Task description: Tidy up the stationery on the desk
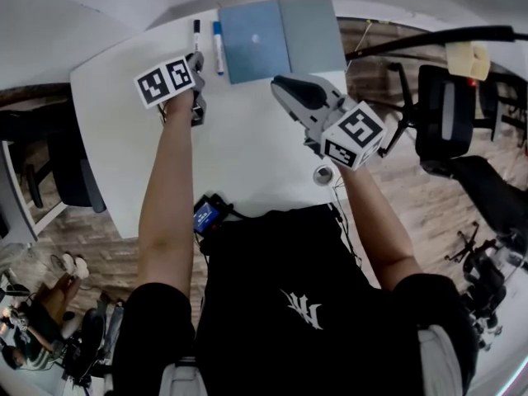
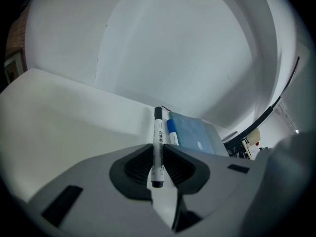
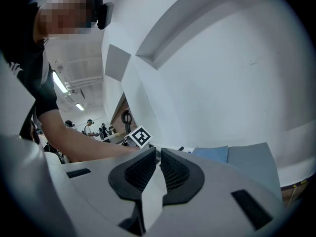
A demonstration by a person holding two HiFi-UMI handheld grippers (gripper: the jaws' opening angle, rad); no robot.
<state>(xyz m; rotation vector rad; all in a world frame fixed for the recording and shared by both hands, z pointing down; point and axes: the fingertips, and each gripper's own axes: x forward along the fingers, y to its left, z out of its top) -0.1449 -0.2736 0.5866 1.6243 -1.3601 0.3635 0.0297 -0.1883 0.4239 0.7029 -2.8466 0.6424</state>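
Firmly clamped: my left gripper (image 2: 158,152) pinches the black marker (image 2: 158,127).
Its long axis runs straight out along my jaws, tip just left of the blue marker (image 2: 172,132) beside the notebook (image 2: 195,135), at upper middle of the head view. My left arm is stretched forward and nearer; my right gripper (image 3: 159,154) is closed on nothing.

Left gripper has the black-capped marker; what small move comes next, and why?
Probably lower the black-capped marker onto the desk beside the blue-capped marker and release. The jaws of the left gripper are shut on it, and it lines up roughly parallel with the blue one lying next to the notebook.
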